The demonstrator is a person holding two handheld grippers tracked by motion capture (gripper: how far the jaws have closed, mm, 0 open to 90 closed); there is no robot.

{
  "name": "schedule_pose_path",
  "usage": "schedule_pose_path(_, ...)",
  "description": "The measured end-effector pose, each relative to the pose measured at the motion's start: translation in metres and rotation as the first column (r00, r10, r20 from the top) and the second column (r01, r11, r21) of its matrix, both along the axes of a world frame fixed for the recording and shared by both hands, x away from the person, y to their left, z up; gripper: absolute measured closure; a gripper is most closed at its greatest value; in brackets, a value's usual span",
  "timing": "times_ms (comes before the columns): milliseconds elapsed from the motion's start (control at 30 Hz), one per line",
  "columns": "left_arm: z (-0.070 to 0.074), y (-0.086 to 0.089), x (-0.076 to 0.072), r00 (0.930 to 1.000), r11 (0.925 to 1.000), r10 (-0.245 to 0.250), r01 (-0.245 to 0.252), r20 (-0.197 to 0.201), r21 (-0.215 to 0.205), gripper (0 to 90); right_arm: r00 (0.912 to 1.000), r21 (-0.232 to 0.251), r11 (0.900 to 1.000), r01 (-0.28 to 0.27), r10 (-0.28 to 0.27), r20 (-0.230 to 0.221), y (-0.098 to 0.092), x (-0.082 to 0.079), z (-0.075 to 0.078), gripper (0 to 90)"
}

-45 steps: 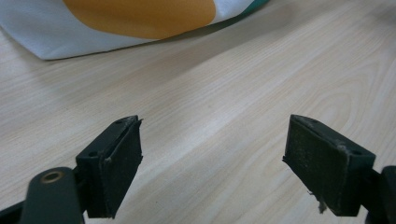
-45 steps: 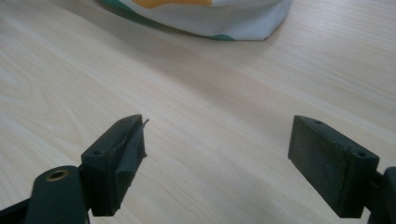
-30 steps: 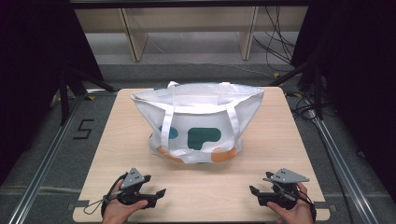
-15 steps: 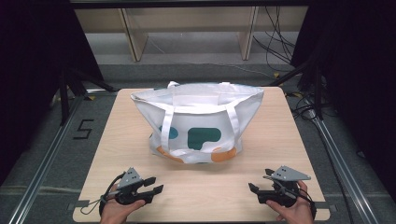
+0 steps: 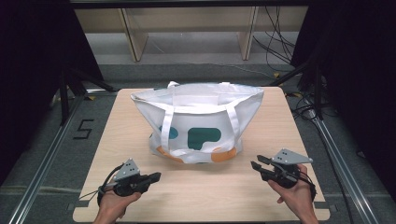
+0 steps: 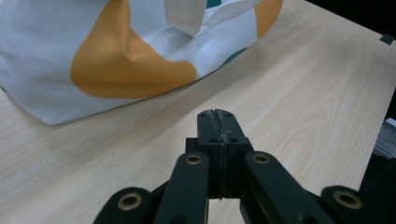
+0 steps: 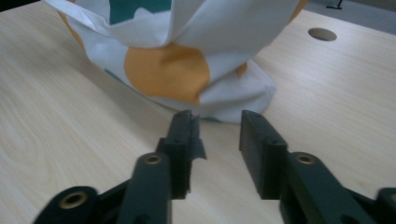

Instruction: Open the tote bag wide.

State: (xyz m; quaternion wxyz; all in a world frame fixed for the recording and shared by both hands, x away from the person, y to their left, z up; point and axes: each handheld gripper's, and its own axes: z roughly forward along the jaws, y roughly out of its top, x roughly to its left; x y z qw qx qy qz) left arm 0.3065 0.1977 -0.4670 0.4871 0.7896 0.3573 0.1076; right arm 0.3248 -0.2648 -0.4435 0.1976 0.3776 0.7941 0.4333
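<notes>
Your left gripper (image 5: 156, 176) sits near the front left corner of the wooden surface (image 5: 116, 140), held in your left hand (image 5: 112, 205). In the left gripper view, your left gripper (image 6: 218, 113) has its 2 jaws pressed flat together with nothing between them. They have just been closing.

Your right gripper (image 5: 254, 162) hangs over the front right part of the surface, in your right hand (image 5: 296, 196). In the right gripper view, your right gripper (image 7: 217, 116) shows a clear gap between its 2 jaws, with only bare wood in that gap. Those jaws have just been closing too, and they pinch nothing.

The white tote bag (image 5: 201, 121) stands upright in the middle of the surface, between and beyond both grippers, apart from each. Its mouth gapes open at the top, and 2 white handles (image 5: 166, 126) hang down its near side. Teal and orange patches mark the cloth. In the left gripper view the tote bag (image 6: 42, 60) lies ahead and to the left of the jaws, with an orange patch (image 6: 126, 65) facing them. In the right gripper view the tote bag (image 7: 233, 28) stands just ahead of the jaw tips, not touching.
</notes>
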Motion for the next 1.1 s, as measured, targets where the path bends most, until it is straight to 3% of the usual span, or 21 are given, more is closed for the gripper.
schedule_pose_path(67,0.002,-0.001,0.001,1.0,1.0,0.005,-0.005,0.006,0.0,89.6,0.9999,0.003,1.0,-0.009,0.009,0.008,0.001,0.004,0.003,70.6)
schedule_pose_path(133,0.006,-0.002,0.004,1.0,1.0,-0.003,0.003,0.002,0.0,89.6,0.9996,0.004,1.0,-0.021,0.021,0.02,0.005,0.01,0.01,84.2)
schedule_pose_path(200,0.012,-0.002,0.007,1.0,1.0,-0.004,0.004,0.003,-0.007,89.6,0.9992,0.0,0.999,-0.033,0.033,0.024,0.006,0.012,0.013,86.8)
schedule_pose_path(233,0.016,-0.002,0.009,1.0,0.9999,-0.002,0.002,0.005,-0.011,89.6,0.998,0.003,0.999,-0.037,0.037,0.052,0.007,0.016,0.016,89.9)
schedule_pose_path(367,0.036,-0.002,0.018,0.9996,0.9997,0.0,0.0,0.027,-0.024,89.6,0.9958,-0.003,0.998,-0.058,0.058,0.071,0.009,0.027,0.035,90.0)
schedule_pose_path(400,0.042,-0.002,0.021,0.9994,0.9996,-0.006,0.007,0.033,-0.026,89.6,0.9943,0.002,0.998,-0.057,0.057,0.09,0.012,0.031,0.047,90.0)
schedule_pose_path(433,0.047,-0.002,0.024,0.9994,0.9995,-0.01,0.011,0.034,-0.031,89.6,0.9943,0.002,0.998,-0.057,0.057,0.09,0.012,0.031,0.047,90.0)
schedule_pose_path(467,0.053,-0.003,0.027,0.999,0.9994,-0.011,0.012,0.043,-0.032,89.6,0.9904,-0.01,0.997,-0.071,0.071,0.118,0.014,0.039,0.06,90.0)
schedule_pose_path(500,0.059,-0.003,0.031,0.9988,0.9996,-0.009,0.01,0.048,-0.027,89.6,0.9941,0.004,0.999,-0.053,0.053,0.094,0.016,0.04,0.067,90.0)
schedule_pose_path(533,0.065,-0.003,0.035,0.9988,0.9993,-0.012,0.014,0.048,-0.034,89.6,0.9893,-0.002,0.998,-0.059,0.059,0.134,0.018,0.045,0.073,90.0)
schedule_pose_path(567,0.078,-0.004,0.042,0.9983,0.9994,-0.006,0.008,0.059,-0.034,89.6,0.9913,-0.001,0.998,-0.066,0.065,0.114,0.018,0.047,0.08,90.0)
schedule_pose_path(633,0.084,-0.005,0.046,0.9978,0.9994,-0.01,0.012,0.065,-0.033,89.6,0.9846,-0.007,0.997,-0.071,0.071,0.16,0.021,0.056,0.092,90.0)
schedule_pose_path(667,0.098,-0.006,0.054,0.9971,0.9989,-0.004,0.007,0.076,-0.047,89.6,0.9905,0.004,0.998,-0.064,0.063,0.122,0.022,0.057,0.099,90.0)
schedule_pose_path(700,0.098,-0.006,0.054,0.9971,0.9989,-0.004,0.007,0.076,-0.047,89.6,0.9905,0.004,0.998,-0.064,0.063,0.122,0.022,0.057,0.099,90.0)
schedule_pose_path(733,0.104,-0.007,0.057,0.997,0.9986,-0.006,0.01,0.077,-0.051,89.6,0.9815,-0.005,0.997,-0.075,0.074,0.176,0.023,0.064,0.105,90.0)
schedule_pose_path(833,0.125,-0.01,0.069,0.9944,0.9993,-0.007,0.011,0.105,-0.036,89.6,0.9838,0.0,0.998,-0.07,0.069,0.165,0.031,0.072,0.122,90.0)
schedule_pose_path(967,0.15,-0.016,0.088,0.993,0.9999,0.01,-0.008,0.118,-0.013,89.6,0.9801,-0.022,0.997,-0.072,0.075,0.184,0.039,0.088,0.142,90.0)
schedule_pose_path(1067,0.164,-0.021,0.104,0.9938,0.9999,0.015,-0.015,0.11,-0.007,89.6,0.9783,-0.038,0.997,-0.069,0.075,0.193,0.049,0.1,0.152,90.0)
schedule_pose_path(1100,0.169,-0.023,0.11,0.9936,0.9997,0.018,-0.019,0.111,0.012,89.6,0.9823,-0.046,0.997,-0.066,0.073,0.172,0.052,0.103,0.155,90.0)
